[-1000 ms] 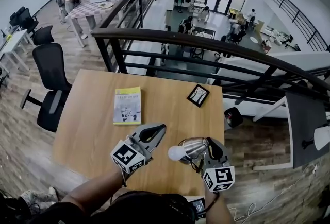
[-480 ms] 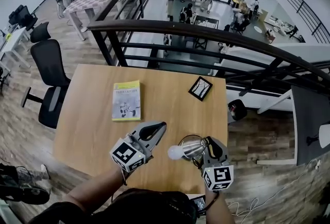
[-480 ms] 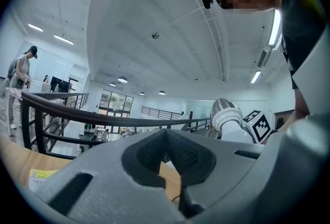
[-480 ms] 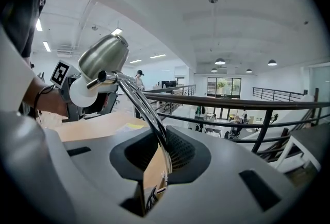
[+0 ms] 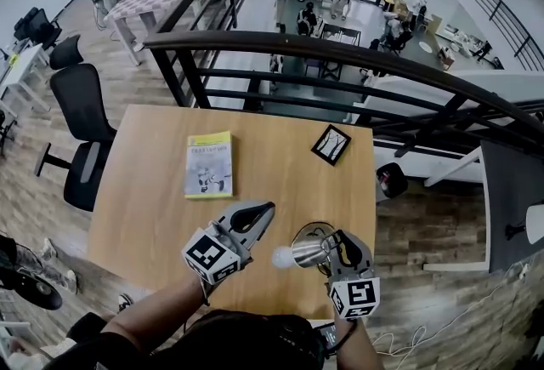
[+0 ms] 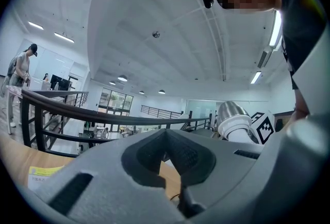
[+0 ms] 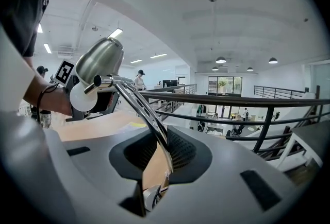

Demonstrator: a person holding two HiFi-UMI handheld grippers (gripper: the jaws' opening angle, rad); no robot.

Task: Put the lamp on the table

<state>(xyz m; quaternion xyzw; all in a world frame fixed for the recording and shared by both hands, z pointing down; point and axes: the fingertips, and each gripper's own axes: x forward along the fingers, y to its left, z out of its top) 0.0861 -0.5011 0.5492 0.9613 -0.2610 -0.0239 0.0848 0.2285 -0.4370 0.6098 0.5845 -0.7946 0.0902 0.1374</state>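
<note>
The right gripper (image 7: pixel 159 152) was clamped on the thin chrome stem of the desk lamp (image 7: pixel 103 58), whose steel shade and bulb jutted beyond its fingertips over the wooden table (image 5: pixel 144 190). The lamp was probably light, top-heavy, slick, with a fragile bulb; the stem suited gripping. The left gripper (image 6: pixel 167 148) was closed, empty

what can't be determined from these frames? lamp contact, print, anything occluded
- Whether the lamp base rests on the table: in the head view the shade and the right gripper overlap it; in the right gripper view the jaws hide most of it.
- Booklet print: too small in the head view.
- Table's near edge: covered by the person's head and arms in the head view.
</note>
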